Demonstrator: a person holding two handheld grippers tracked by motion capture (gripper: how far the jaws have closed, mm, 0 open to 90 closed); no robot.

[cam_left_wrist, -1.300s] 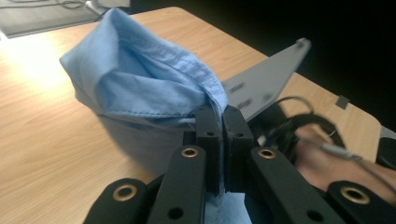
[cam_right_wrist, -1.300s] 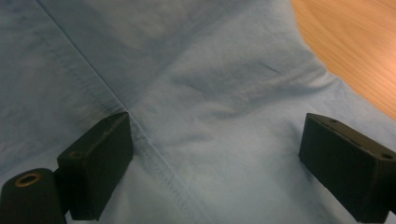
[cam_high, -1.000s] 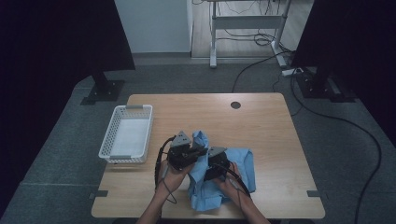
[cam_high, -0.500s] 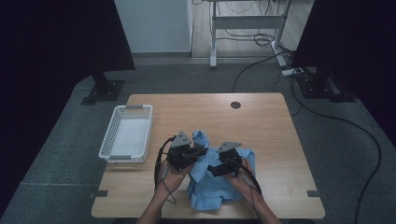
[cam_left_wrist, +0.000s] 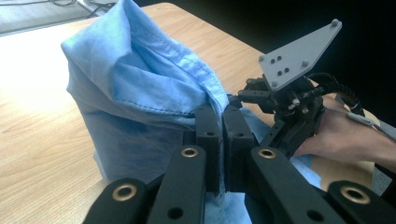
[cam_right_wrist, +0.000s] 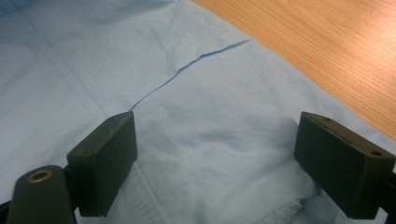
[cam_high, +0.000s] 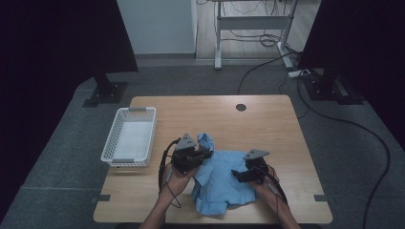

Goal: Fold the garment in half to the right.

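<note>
1 blue shirt [cam_high: 219,179], 1 basket [cam_high: 129,136]; left hand-held gripper [cam_high: 203,155] clamped on shirt, right hand-held gripper [cam_high: 235,174] wide, empty.

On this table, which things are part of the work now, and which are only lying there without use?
In the work:
- blue garment, spread on the table
- left gripper, jaws shut on a fold of the garment
- right gripper, jaws open above the cloth

Only lying there:
- white basket, near the table's left edge
- cables on the floor behind the table

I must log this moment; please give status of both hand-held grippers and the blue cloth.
Left hand-held gripper shut on blue cloth. Right hand-held gripper open above it. Nothing blocking.
</note>
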